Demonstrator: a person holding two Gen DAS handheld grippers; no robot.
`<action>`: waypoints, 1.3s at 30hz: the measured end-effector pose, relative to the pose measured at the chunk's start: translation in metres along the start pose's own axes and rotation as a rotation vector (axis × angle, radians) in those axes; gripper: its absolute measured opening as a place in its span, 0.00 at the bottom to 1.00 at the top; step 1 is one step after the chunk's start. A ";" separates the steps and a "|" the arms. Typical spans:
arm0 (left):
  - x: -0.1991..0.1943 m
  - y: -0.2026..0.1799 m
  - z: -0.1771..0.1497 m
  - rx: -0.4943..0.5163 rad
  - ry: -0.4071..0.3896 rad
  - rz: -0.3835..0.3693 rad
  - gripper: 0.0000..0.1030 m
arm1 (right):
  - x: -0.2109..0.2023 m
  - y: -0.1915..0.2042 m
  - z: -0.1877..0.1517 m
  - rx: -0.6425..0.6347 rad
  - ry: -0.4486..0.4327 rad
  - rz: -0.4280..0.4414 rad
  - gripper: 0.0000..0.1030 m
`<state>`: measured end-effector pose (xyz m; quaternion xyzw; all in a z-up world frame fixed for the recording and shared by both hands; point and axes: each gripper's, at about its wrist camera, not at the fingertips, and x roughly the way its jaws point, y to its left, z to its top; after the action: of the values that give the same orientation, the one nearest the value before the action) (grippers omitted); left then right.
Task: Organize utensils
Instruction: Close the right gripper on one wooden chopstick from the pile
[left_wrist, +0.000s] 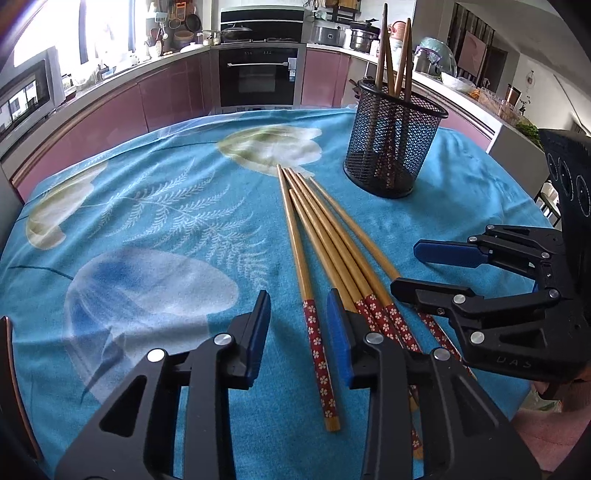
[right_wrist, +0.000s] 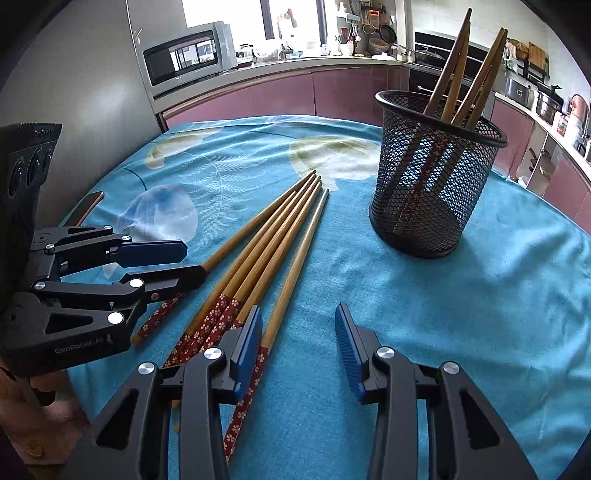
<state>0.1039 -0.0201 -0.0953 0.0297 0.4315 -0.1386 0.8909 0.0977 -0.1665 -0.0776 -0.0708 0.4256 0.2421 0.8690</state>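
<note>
Done: about four chopsticks (right_wrist: 448, 74) in mesh cup (right_wrist: 436, 177), upper right | Left: five loose chopsticks (left_wrist: 325, 251) on tabletop (left_wrist: 147, 229), centre | left hand-held gripper (left_wrist: 299, 328) spread astride one, not pinching; right hand-held gripper (right_wrist: 299, 332) spread, empty.

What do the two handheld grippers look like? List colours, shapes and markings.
Both match: the left gripper and right gripper have matte black angular linkage arms with triangular cut-outs and round silver pivot pins. The fingers carry flat blue pads, ribbed on one face. The left gripper's body reads "GenRobot.AI". No cables or sleeves show.
</note>
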 end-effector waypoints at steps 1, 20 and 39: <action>0.002 -0.001 0.002 0.005 0.002 0.004 0.31 | 0.002 0.000 0.002 -0.001 0.000 -0.004 0.35; 0.034 -0.006 0.034 0.009 0.012 0.032 0.09 | 0.015 -0.014 0.020 0.060 -0.016 0.012 0.10; 0.007 -0.003 0.009 -0.028 0.011 -0.064 0.07 | -0.005 -0.019 0.012 0.093 -0.028 0.158 0.06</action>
<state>0.1138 -0.0259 -0.0950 0.0043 0.4391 -0.1608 0.8839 0.1127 -0.1811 -0.0675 0.0070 0.4286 0.2909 0.8553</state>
